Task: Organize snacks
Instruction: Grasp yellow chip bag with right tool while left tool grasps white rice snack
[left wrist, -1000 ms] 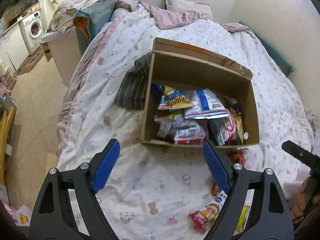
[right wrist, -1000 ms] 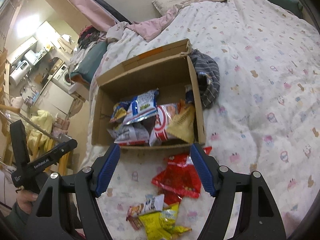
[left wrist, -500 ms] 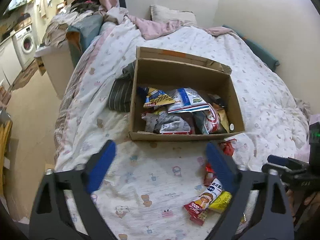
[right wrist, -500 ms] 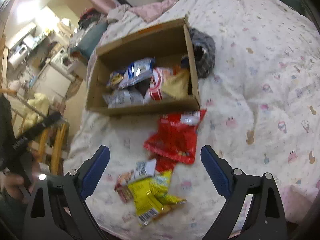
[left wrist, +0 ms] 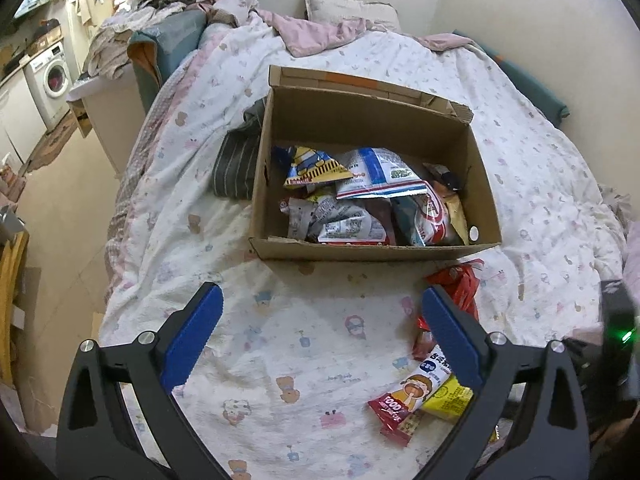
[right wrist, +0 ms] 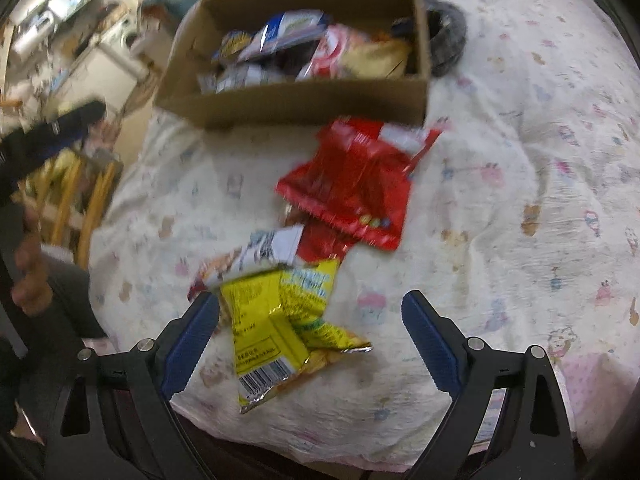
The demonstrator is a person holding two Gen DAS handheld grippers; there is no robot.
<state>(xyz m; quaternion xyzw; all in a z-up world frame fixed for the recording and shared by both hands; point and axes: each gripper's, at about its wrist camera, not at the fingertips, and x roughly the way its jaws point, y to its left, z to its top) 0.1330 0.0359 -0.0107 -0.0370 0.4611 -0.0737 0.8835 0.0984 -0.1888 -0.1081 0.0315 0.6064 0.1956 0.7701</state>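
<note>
An open cardboard box (left wrist: 372, 250) (right wrist: 292, 106) sits on the bed with several snack packets inside. In front of it lie loose packets: a red bag (right wrist: 352, 184) (left wrist: 456, 280), a white and red stick packet (left wrist: 412, 392) (right wrist: 256, 258) and a yellow bag (right wrist: 280, 320) (left wrist: 448, 398). My left gripper (left wrist: 320, 320) hangs open over bare quilt before the box, nothing between its blue fingers. My right gripper (right wrist: 310, 334) is open and points steeply down; the yellow bag lies between and just beyond its fingertips, untouched.
A dark striped cloth (left wrist: 236, 160) lies against the box's left side. The quilt (left wrist: 280, 360) ends in the bed's left edge, with floor, a white cabinet (left wrist: 108, 120) and a washing machine (left wrist: 50, 76) beyond. A hand (right wrist: 28, 276) holds the other gripper at left.
Both grippers' jaws have spread wider. The right gripper has dropped and tipped downward from the box toward the loose packets. The left gripper has shifted slightly, bringing the loose packets more into view.
</note>
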